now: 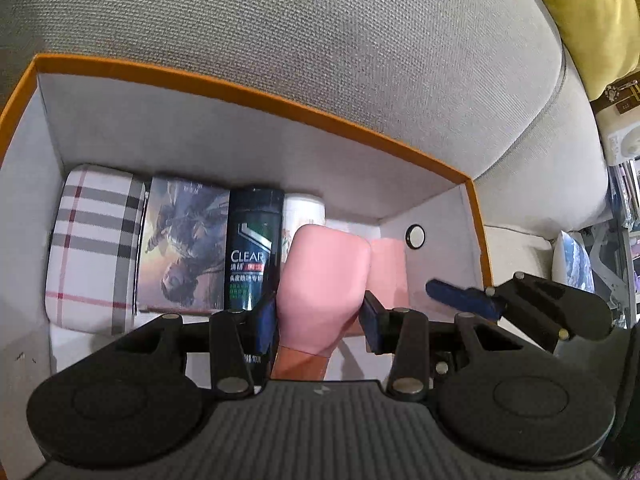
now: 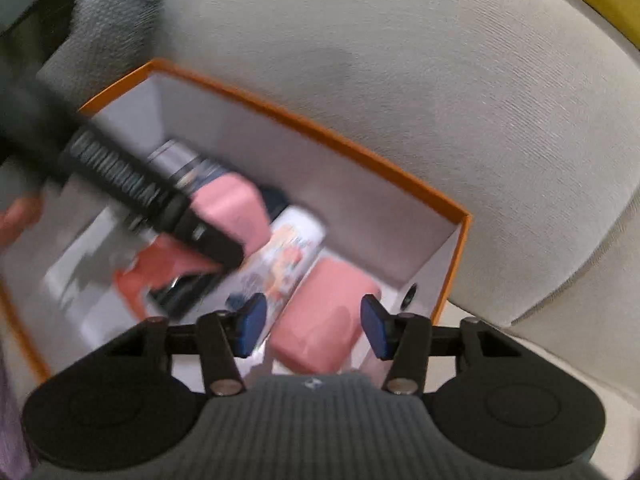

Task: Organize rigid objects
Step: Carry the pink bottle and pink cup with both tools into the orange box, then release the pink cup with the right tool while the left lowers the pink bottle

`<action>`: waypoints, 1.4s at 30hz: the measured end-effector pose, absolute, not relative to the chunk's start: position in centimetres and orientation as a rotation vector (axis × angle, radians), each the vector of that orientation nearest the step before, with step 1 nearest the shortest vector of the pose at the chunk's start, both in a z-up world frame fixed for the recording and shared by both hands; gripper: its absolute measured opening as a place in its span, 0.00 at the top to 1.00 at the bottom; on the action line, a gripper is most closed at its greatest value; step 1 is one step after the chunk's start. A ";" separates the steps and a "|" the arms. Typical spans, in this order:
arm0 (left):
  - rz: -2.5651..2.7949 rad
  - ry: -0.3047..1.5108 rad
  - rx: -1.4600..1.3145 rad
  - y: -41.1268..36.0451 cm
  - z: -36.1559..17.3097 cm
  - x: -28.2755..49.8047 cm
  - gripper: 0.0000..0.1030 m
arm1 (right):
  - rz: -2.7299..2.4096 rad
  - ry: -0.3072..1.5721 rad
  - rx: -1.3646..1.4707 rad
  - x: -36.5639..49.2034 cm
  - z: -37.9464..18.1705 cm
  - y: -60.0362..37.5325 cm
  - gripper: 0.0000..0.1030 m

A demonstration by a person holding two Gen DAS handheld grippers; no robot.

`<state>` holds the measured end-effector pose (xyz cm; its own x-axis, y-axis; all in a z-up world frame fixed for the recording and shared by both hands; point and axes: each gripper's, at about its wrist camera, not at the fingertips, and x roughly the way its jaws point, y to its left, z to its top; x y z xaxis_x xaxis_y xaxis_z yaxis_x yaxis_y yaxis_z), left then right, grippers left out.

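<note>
An orange-rimmed white box sits on a grey sofa. Inside lie a plaid case, a picture box, a dark CLEAR bottle and a white illustrated bottle, side by side. My left gripper is shut on a pink object over the box's right part. In the right wrist view, my right gripper is open and empty above another pink object lying in the box beside the white bottle. The left gripper's body crosses that view, blurred.
Grey sofa cushions surround the box. A yellow cushion lies at the upper right. A round hole marks the box's right wall. The right gripper's fingers show at the box's right edge.
</note>
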<state>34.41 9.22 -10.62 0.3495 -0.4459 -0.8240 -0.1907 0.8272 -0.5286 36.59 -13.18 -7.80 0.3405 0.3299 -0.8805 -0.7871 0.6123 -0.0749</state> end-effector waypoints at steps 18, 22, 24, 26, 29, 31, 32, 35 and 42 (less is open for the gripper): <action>-0.210 1.246 -0.592 7.3 -10.7 34.9 0.52 | 0.826 0.858 -0.867 36.5 -9.9 -11.2 0.90; -0.225 1.259 -0.590 6.5 -10.8 34.8 0.52 | 0.821 0.860 -0.816 37.0 -10.0 -11.2 0.90; -0.227 1.268 -0.601 6.1 -11.0 34.6 0.52 | 0.805 0.850 -0.749 36.9 -9.1 -11.9 0.90; -0.221 1.283 -0.627 5.6 -11.3 34.6 0.52 | 0.752 0.804 -0.677 36.7 -7.8 -12.9 0.90; -0.231 1.306 -0.662 4.6 -11.8 34.4 0.52 | 0.607 0.730 -0.539 36.3 -5.9 -14.9 0.92; -0.231 1.331 -0.691 3.8 -12.3 34.4 0.52 | 0.541 0.719 -0.464 35.9 -5.2 -15.8 0.88; -0.224 1.341 -0.701 3.4 -12.5 34.3 0.52 | 0.498 0.702 -0.461 35.5 -5.1 -16.0 0.88; -0.193 1.355 -0.715 2.5 -12.9 34.3 0.52 | 0.410 0.667 -0.402 34.5 -4.6 -17.2 0.85; -0.122 1.376 -0.755 -0.5 -13.7 35.0 0.52 | 0.373 0.747 -0.263 33.7 -5.1 -18.7 0.83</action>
